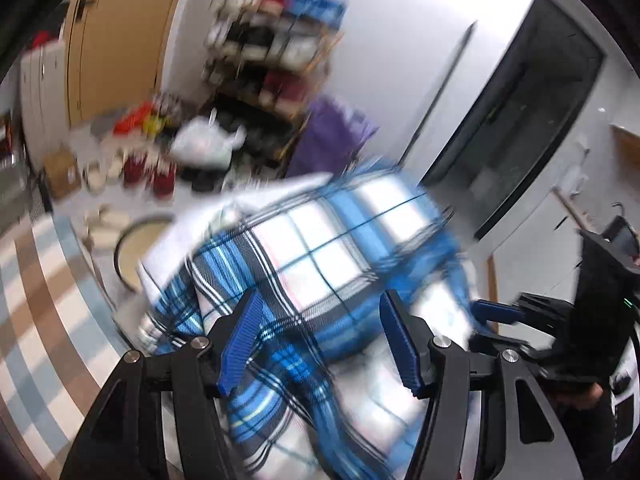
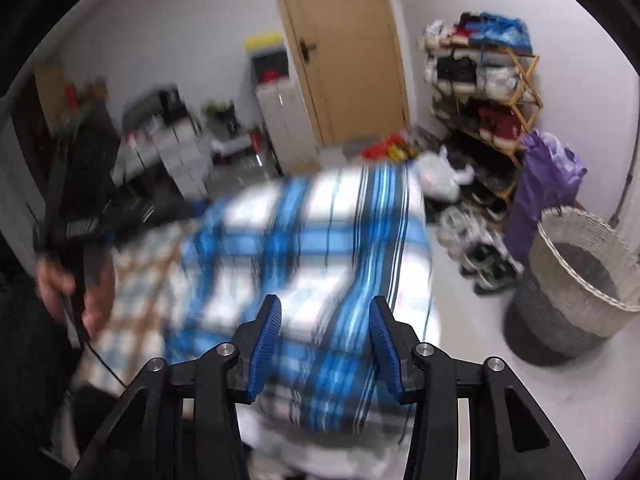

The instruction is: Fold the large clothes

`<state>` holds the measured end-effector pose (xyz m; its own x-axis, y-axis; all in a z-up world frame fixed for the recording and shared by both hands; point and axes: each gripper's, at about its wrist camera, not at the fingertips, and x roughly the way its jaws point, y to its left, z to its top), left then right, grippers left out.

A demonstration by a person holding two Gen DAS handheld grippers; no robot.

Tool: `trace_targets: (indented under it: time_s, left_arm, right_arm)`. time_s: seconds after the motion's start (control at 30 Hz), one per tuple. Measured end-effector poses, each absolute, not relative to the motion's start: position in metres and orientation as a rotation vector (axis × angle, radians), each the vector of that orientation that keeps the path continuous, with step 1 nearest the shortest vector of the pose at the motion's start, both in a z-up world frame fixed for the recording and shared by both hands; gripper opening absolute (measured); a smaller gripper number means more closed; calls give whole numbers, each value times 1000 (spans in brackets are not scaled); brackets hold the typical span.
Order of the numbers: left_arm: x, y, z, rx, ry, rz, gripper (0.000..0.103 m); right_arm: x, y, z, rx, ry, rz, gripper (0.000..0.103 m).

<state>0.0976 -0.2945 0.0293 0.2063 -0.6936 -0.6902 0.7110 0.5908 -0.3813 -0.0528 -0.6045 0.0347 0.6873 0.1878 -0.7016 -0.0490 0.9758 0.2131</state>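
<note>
I can read no text, label, brand, number or sign in either wrist view; both are smeared by motion blur, and the boxes and bags along the wall are too soft for me to make out any lettering
</note>
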Motion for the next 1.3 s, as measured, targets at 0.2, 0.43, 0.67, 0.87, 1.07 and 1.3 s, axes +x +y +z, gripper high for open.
trace_targets:
  time_s: [0.2, 0.43, 0.67, 0.87, 1.07, 1.3]
  left_arm:
    - [116, -286, 8, -134, 999, -1003, 55]
    - [74, -286, 61, -66, 848, -979, 56]
    - [-16, -238, 76, 2, 605, -860, 77]
    - [-70, -207, 66, -13, 406, -790, 91]
    - [-121, -185, 57, 20, 278, -672, 102]
    - [-135, -183, 50, 17, 289, -627, 102]
  right_arm:
    - [-52, -611, 0, 232, 772, 137, 40]
    - [-71, -597, 21, 173, 661, 68, 43]
    - [-150, -550, 54, 134, 398, -29, 82]
    - [-232, -482, 63, 74, 168, -80, 103]
    - [-284, -431, 61, 30, 73, -178, 103]
    - [-312, -406, 61, -25, 17, -230, 103]
